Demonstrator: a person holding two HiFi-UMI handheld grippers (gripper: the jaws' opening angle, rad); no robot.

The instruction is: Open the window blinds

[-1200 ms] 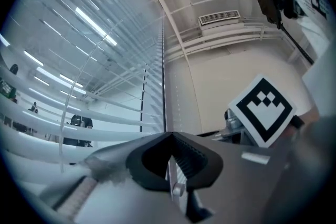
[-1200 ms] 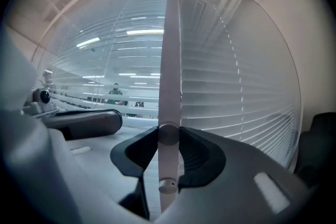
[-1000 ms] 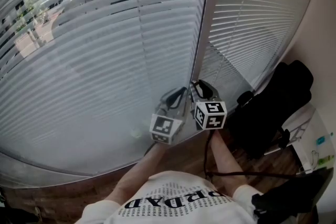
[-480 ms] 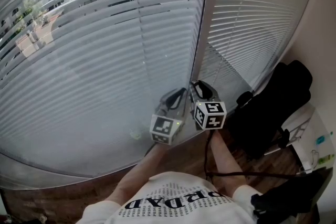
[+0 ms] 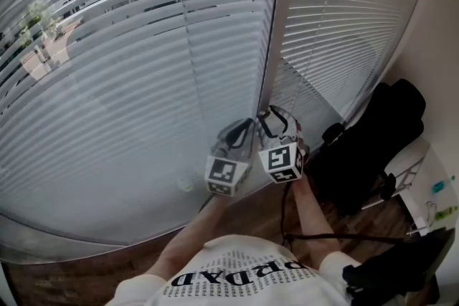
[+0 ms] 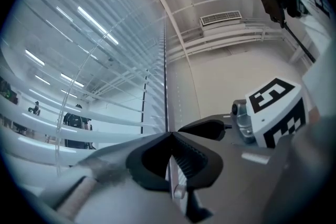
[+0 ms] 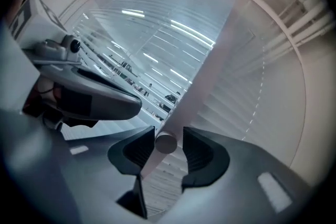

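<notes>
White slatted blinds (image 5: 129,97) cover the window, and a second set (image 5: 344,25) hangs right of the pale mullion (image 5: 271,46). Both grippers are side by side at the mullion's foot. My left gripper (image 5: 247,127) is shut, and in the left gripper view a thin pale tilt wand (image 6: 173,176) runs between its pads (image 6: 189,162). My right gripper (image 5: 272,115) has just been opening. In the right gripper view (image 7: 168,135) the wand's round end (image 7: 166,143) sits between the jaws, with a gap on its right side.
A black chair or bag (image 5: 373,147) stands close at the right, beside a white shelf (image 5: 430,190). A dark cable (image 5: 337,238) crosses the wooden floor (image 5: 93,269). The wall closes in at the far right.
The right gripper has rolled, so its marker cube now sits tilted and lower. The left gripper has kept still. The slats look about the same.
</notes>
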